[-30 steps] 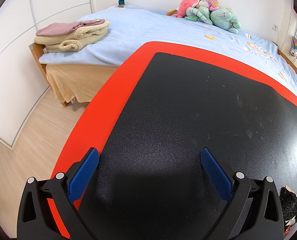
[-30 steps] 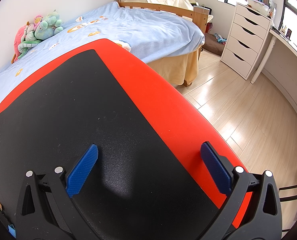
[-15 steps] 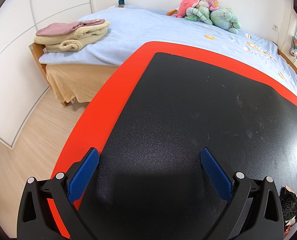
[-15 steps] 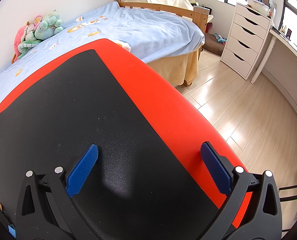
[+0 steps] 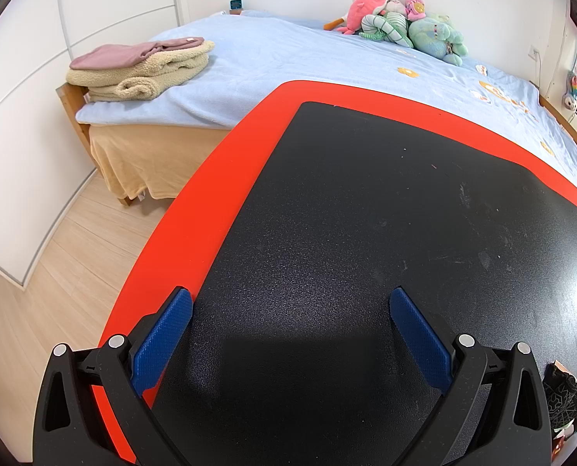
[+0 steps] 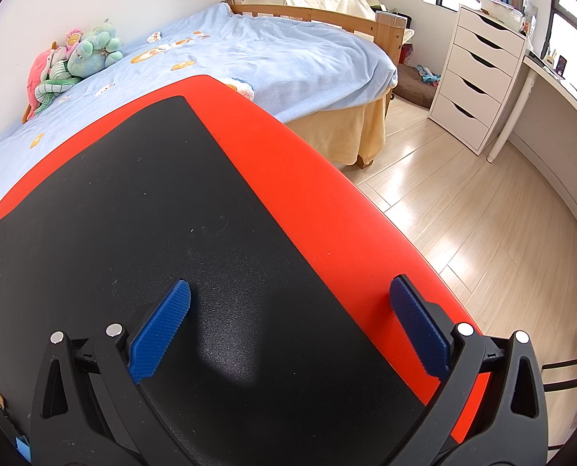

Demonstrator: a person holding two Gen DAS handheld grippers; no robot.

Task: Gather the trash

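both grippers, the left gripper [image 5: 290, 310] and the right gripper [image 6: 290, 303], hang over the black and red table [image 5: 366, 202] with jaws spread wide and nothing between them. the only likely trash in view is a dark crumpled wrapper [image 5: 562, 396] at the table's near right edge in the left view, so collecting looks not yet begun. the next move calls for swinging toward that wrapper and closing on it

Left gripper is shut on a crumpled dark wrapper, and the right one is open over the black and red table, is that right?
Not quite. The left gripper is open and empty; the left wrist view shows the crumpled dark wrapper lying beside it on the table. The right gripper is open, as you said.
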